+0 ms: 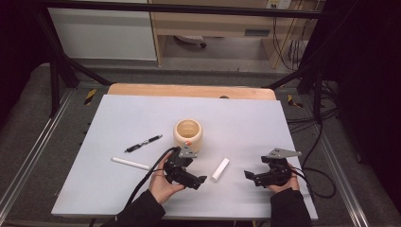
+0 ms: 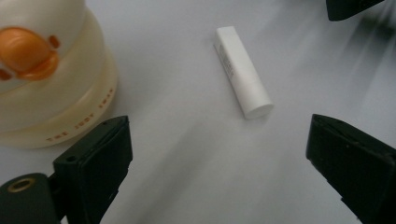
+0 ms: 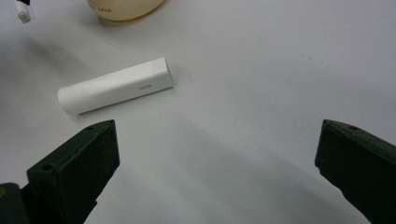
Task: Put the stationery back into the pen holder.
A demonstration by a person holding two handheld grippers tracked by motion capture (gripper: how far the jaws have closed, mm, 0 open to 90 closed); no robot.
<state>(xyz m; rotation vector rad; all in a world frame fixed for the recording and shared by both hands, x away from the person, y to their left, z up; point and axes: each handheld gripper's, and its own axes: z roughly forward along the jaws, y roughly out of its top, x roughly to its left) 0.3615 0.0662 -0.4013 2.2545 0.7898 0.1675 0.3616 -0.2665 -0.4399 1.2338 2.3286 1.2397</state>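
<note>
So far nothing is grasped: your left gripper (image 1: 202,181) and right gripper (image 1: 249,175) both gape wide, empty, flanking the white capped tube (image 1: 220,169) lying on the table (image 1: 118,113) between them; pickup remains.

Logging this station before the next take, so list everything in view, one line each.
white tube: one, white, lying flat on the table between the two grippers, touching nothing
cup: one, cream with an orange duck-bill motif, upright, mid-table just beyond the left gripper
pen: one, black, lying left of the cup
white stick: one, white, lying at the left, nearer than the pen
table: one, pale grey top with a wooden far edge
left gripper: one, black, fingers wide apart, empty, aimed at the white tube
right gripper: one, black, fingers wide apart, empty, aimed at the white tube
hands: two, dark sleeves, near edge
</note>
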